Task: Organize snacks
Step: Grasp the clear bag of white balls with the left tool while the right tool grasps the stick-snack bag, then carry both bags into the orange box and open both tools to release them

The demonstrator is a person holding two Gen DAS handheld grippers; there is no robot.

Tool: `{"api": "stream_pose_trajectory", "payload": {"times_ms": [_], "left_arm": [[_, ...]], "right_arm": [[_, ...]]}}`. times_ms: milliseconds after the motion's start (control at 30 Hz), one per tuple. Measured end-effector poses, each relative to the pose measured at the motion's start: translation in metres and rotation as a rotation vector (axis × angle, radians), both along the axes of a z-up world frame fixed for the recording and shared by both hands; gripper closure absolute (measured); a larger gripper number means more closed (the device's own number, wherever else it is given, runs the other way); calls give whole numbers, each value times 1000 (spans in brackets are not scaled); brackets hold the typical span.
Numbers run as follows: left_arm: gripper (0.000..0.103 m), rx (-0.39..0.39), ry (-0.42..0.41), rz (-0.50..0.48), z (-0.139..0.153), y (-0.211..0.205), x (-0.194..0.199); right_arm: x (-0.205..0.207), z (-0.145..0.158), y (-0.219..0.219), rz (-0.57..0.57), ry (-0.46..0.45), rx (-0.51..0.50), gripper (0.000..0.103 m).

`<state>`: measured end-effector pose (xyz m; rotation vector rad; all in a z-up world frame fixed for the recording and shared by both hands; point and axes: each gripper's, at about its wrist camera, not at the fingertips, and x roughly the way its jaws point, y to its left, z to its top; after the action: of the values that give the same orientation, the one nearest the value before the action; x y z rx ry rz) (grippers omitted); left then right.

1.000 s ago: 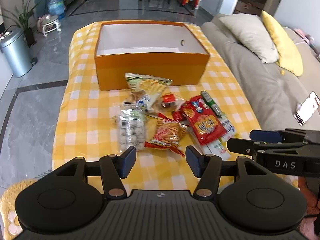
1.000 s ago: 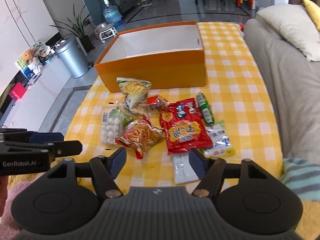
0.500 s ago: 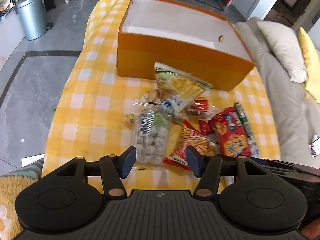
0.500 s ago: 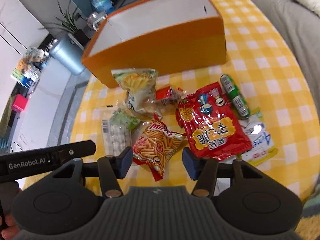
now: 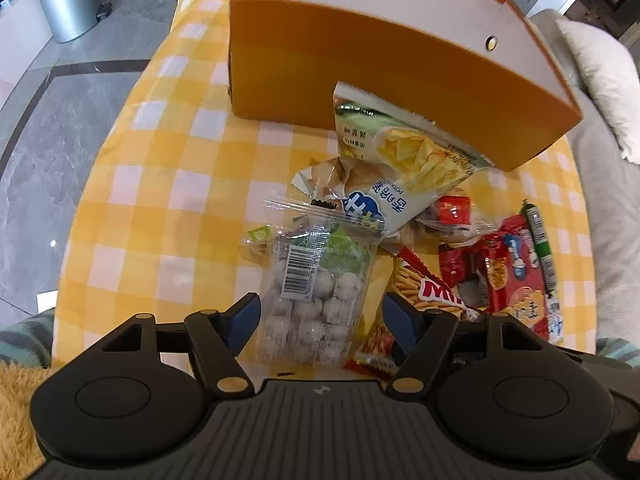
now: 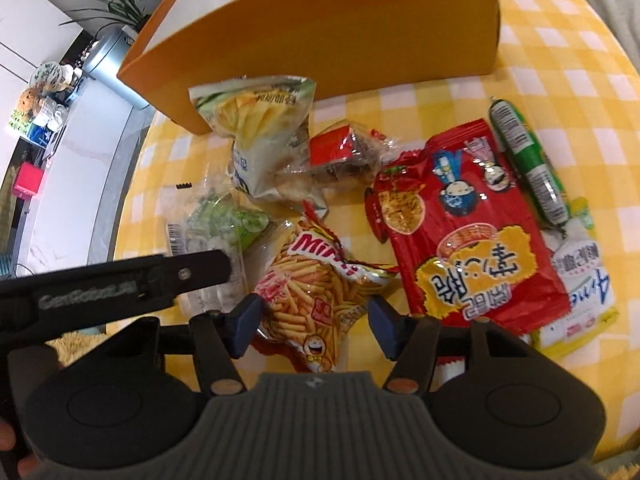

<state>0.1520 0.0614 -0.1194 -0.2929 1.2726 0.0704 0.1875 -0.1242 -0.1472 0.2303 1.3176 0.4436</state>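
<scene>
Several snacks lie on a yellow checked tablecloth (image 5: 168, 184) in front of an orange box (image 5: 392, 80). My left gripper (image 5: 320, 318) is open, its fingers on either side of a clear bag of white balls (image 5: 312, 296). My right gripper (image 6: 314, 322) is open, its fingers on either side of a red Mimi fries bag (image 6: 316, 292). Neither is gripped. A pale chips bag (image 6: 256, 128), a large red packet (image 6: 460, 232), a green sausage stick (image 6: 532, 168) and a white-blue packet (image 6: 580, 280) lie around. The left gripper's finger (image 6: 120, 284) shows in the right wrist view.
The orange box (image 6: 328, 40) is open-topped with a white inside and stands at the far side of the table. A grey sofa with cushions (image 5: 600, 80) is on the right. A metal bin (image 5: 64, 0) stands on the floor at the left.
Both grippers have moved forward and down toward the snacks. The white-ball bag now lies between the left fingers and the fries bag between the right fingers. Both stay open.
</scene>
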Motion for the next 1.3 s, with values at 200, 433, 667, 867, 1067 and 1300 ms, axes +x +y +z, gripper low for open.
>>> {"api": "stream_pose_trajectory", "payload": {"times_ms": [200,433,667,867,1067,1300], "left_arm": [[26,53,20,-22,-8,-4,7],[37,42,0,-28,-7,-4,5],[39,39,-54,-22,8,-3,-7],[39,41,-99,-18,30,-7,-25],[39,59,-166,-52,62,-13,-36],[39,107,-262,-154,110,-24,-22]], "right_arm": [[5,-8,3,13,15,18,50],[4,-9,1,27,8,24,62],[-8,2,-1,56,-47,20,72],[-28,30,-9,72,-130,17,73],[-45,63,-31,54,-219,28,74],[-44,106,-47,86,-341,40,74]]}}
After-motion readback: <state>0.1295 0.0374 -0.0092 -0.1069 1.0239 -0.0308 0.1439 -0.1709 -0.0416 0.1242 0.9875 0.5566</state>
